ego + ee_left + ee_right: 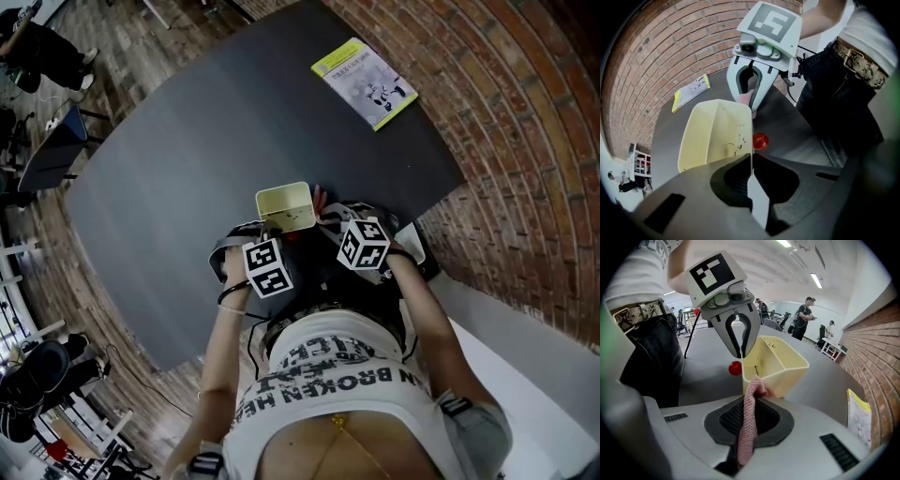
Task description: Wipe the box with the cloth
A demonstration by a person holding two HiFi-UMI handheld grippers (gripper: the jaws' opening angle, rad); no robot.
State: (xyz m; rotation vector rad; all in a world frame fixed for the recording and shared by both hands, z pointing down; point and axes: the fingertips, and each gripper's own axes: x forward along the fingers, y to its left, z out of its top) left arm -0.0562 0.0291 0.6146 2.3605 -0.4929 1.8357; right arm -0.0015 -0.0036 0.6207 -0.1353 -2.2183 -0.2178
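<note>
A pale yellow open box (284, 206) stands on the dark table (187, 187) near its front edge. My left gripper (751, 161) is shut on the box's (715, 133) thin near wall, and in the right gripper view it (737, 348) pinches that wall from above. My right gripper (752, 401) is shut on a pink knitted cloth (749, 423). The cloth's top end touches the box's (780, 366) near corner. In the left gripper view the cloth (746, 98) shows between the right gripper's fingers (761, 91), against the box's far wall.
A small red round thing (760, 140) lies on the table beside the box. A yellow-edged booklet (364, 82) lies at the table's far right. A brick wall (525, 141) runs to the right. Chairs and people (805, 315) are farther off.
</note>
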